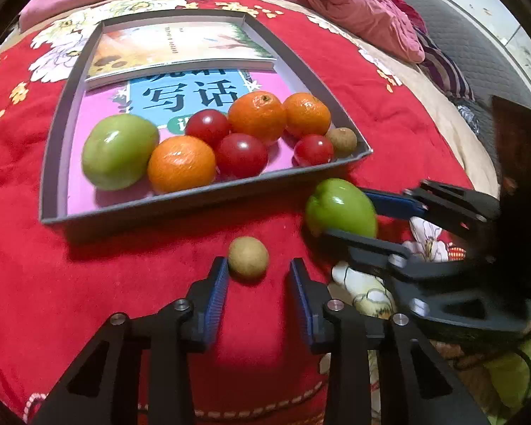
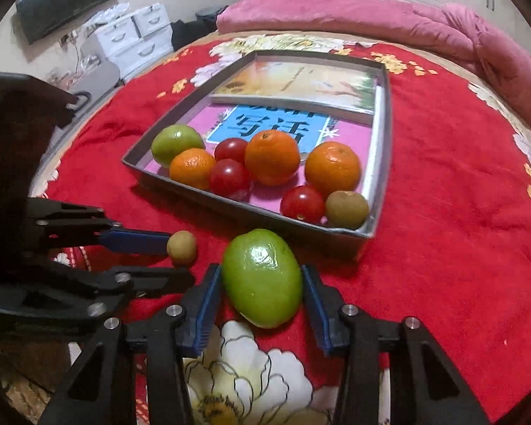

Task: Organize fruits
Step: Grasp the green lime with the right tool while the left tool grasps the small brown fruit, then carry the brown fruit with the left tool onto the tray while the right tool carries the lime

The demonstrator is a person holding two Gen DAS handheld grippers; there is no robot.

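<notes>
Left gripper [image 1: 259,276] spread around longan [image 1: 248,258]; right gripper [image 2: 262,283] spread around green fruit [image 2: 262,278]; tray [image 1: 53,163]: three oranges.

The upper book [image 1: 180,49] covers the top of the pink book's [image 1: 191,95] blue title panel, cutting off its upper characters, and the fruit hides the cover's lower part. In the left wrist view, the right tool [image 1: 350,217] hides the green fruit's [image 1: 340,207] lower edge. The upper book's spine text is too small to read.
</notes>
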